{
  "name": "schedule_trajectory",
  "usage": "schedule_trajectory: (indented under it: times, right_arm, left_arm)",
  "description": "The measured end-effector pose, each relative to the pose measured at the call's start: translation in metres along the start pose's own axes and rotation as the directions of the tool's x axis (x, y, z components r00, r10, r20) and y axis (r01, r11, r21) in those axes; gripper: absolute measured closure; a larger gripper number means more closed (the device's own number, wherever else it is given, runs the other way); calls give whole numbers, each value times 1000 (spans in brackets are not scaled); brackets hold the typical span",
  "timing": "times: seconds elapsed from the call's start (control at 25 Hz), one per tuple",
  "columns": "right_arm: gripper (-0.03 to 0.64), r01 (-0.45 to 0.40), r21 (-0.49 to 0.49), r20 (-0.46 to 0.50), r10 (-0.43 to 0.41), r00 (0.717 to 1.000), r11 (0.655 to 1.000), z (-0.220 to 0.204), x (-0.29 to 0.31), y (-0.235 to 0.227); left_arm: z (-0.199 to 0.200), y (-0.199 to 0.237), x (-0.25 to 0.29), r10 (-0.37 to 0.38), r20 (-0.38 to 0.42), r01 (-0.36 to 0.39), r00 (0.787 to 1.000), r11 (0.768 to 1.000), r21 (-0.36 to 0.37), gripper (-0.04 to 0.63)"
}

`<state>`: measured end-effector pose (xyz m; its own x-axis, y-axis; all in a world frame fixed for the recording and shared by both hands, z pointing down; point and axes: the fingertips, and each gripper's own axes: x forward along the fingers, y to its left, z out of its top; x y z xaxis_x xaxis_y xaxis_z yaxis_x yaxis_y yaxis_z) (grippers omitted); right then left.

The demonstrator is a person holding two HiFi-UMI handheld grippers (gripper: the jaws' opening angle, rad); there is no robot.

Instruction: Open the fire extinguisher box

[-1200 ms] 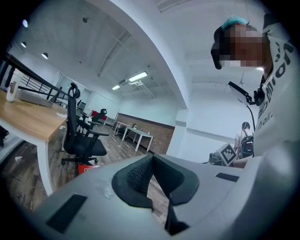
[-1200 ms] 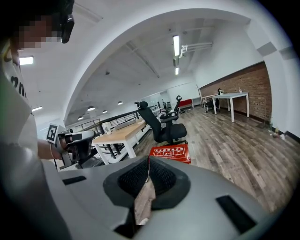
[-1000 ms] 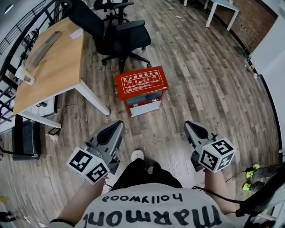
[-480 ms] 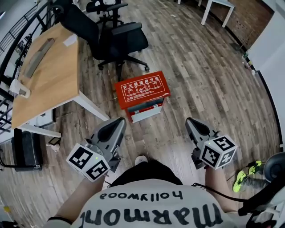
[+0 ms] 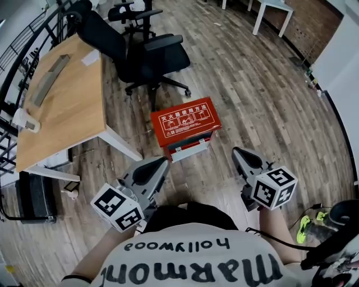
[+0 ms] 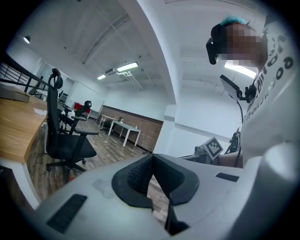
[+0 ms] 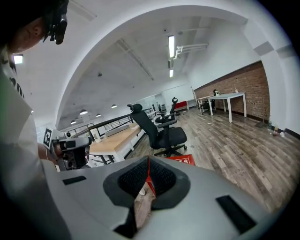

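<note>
A red fire extinguisher box (image 5: pixel 185 123) with white print on its lid stands on the wooden floor, lid down, just ahead of me. In the right gripper view a corner of the red box (image 7: pixel 182 160) shows past the jaws. My left gripper (image 5: pixel 162 162) is held at the lower left, short of the box, jaws shut and empty. My right gripper (image 5: pixel 235 152) hovers to the right of the box, also shut with nothing between its pads. In the left gripper view the left gripper (image 6: pixel 152 157) points level across the room, away from the box.
A wooden desk (image 5: pixel 61 101) on white legs stands left of the box. A black office chair (image 5: pixel 146 53) sits right behind it. White tables (image 5: pixel 269 11) stand far back by a brick wall. A black case (image 5: pixel 33 188) lies on the floor at left.
Both grippers have drifted forward toward the box. The box now sits lower and closer in the head view, with the left gripper nearer its front corner.
</note>
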<state>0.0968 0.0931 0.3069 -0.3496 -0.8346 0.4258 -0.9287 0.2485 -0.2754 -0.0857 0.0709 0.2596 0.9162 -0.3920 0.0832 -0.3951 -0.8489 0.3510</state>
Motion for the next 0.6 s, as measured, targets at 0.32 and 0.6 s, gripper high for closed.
schedule_trajectory:
  times: [0.32, 0.6]
  right_arm:
    - [606, -40, -69, -19, 39, 999, 997, 15, 22, 4]
    - [606, -88, -107, -65, 82, 995, 990, 20, 33, -22]
  left_arm:
    - [-3, 22, -16, 81, 4, -81, 997, 997, -18, 589]
    - [-6, 30, 2, 159, 32, -158, 987, 987, -38, 589]
